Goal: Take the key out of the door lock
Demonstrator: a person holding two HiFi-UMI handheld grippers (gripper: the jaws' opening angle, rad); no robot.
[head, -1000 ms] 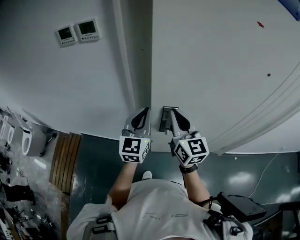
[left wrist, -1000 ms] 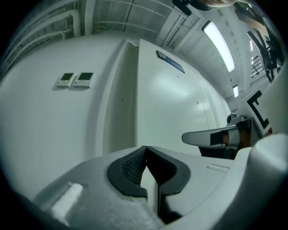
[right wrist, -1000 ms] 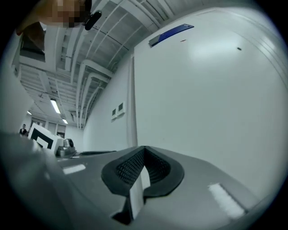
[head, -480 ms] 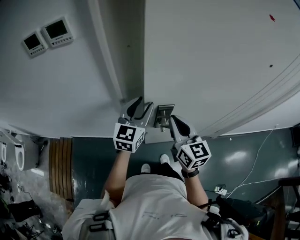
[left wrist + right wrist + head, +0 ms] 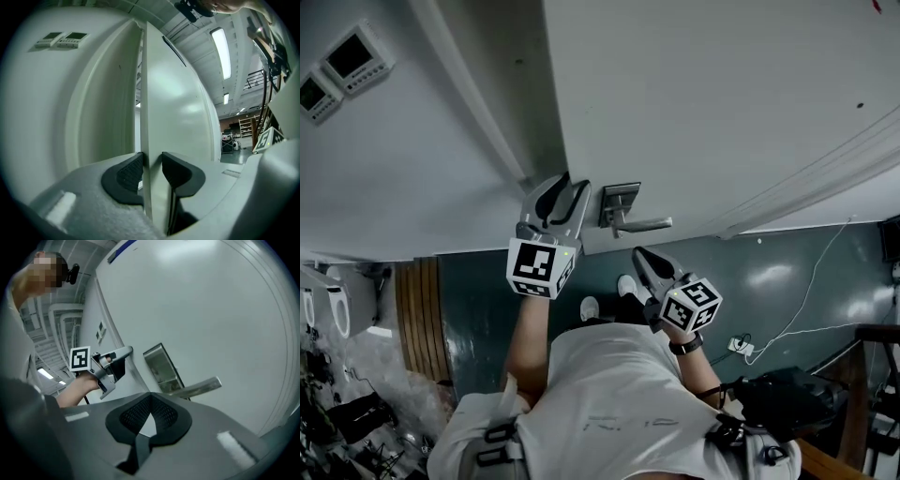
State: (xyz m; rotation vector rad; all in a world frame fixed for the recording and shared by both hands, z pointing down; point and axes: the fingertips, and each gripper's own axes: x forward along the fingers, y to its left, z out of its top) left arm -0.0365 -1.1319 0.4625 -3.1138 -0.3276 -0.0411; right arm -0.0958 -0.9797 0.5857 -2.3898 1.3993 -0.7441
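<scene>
The white door (image 5: pixel 703 103) carries a metal lock plate (image 5: pixel 617 202) with a lever handle (image 5: pixel 645 225); both also show in the right gripper view as the plate (image 5: pixel 161 366) and the handle (image 5: pixel 197 386). No key shows in any view. My left gripper (image 5: pixel 565 187) straddles the door's edge (image 5: pixel 152 117). Its jaws have just been closing, and both pads (image 5: pixel 129 173) now press on that edge. My right gripper (image 5: pixel 639 255) hangs below the handle, away from the door, shut (image 5: pixel 149 411) with nothing visible between its pads.
Two wall control panels (image 5: pixel 342 66) sit left of the door frame (image 5: pixel 469 103). On the dark green floor lie a cable (image 5: pixel 806 300), a black bag (image 5: pixel 783 398) at the right and wooden slats (image 5: pixel 417 314) at the left.
The right gripper has dropped from beside the lock plate to below the handle. The left gripper's jaws, shut a second ago, now stand around the door edge.
</scene>
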